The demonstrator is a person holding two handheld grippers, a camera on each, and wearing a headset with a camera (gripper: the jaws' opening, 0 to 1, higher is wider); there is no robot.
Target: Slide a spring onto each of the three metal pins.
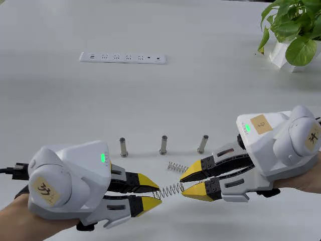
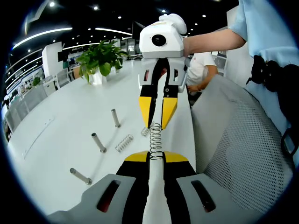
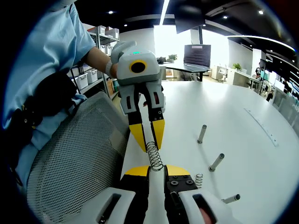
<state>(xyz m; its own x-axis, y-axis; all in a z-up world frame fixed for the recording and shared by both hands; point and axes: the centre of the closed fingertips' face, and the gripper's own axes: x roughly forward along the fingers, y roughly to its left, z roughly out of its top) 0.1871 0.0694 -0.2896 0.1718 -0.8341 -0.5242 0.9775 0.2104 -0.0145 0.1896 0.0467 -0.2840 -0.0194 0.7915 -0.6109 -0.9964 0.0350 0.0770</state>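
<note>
- The left claw [image 1: 154, 195] is seen at the lower left of the head view. It is closed to a narrow gap on one end of a spring [image 1: 169, 190].
- The right claw [image 1: 184, 185] is seen at the lower right. It is pinched just as narrowly on the other end of the same spring.
- The spring is thus held stretched between the two yellow-tipped claws, at the lower middle of the frame.
- In the left gripper view, the spring [image 2: 155, 140] is seen running from the left claw [image 2: 155, 156] at bottom centre up to the right claw [image 2: 158, 122] at mid-frame.
- In the right gripper view, the spring [image 3: 154, 156] is seen slanting from the right claw [image 3: 156, 170] at bottom centre up to the left claw [image 3: 148, 140].
- Three pins [image 1: 163, 144] are stood upright in a row on the white surface [image 1: 60, 110]. They are placed just above the held spring in the frame, apart from both claws, and all three are bare.
- A loose spring [image 1: 176, 166] is laid flat on the surface, below the gap between the middle and right pins and just beside the right claw's upper jaw.
- A power strip [image 1: 123, 57] is seen at the upper left and a potted plant [image 1: 291, 25] in the upper right corner.
- A mesh chair [image 3: 70, 154] and a person's blue shirt [image 3: 51, 51] are seen at the left of the right gripper view.
</note>
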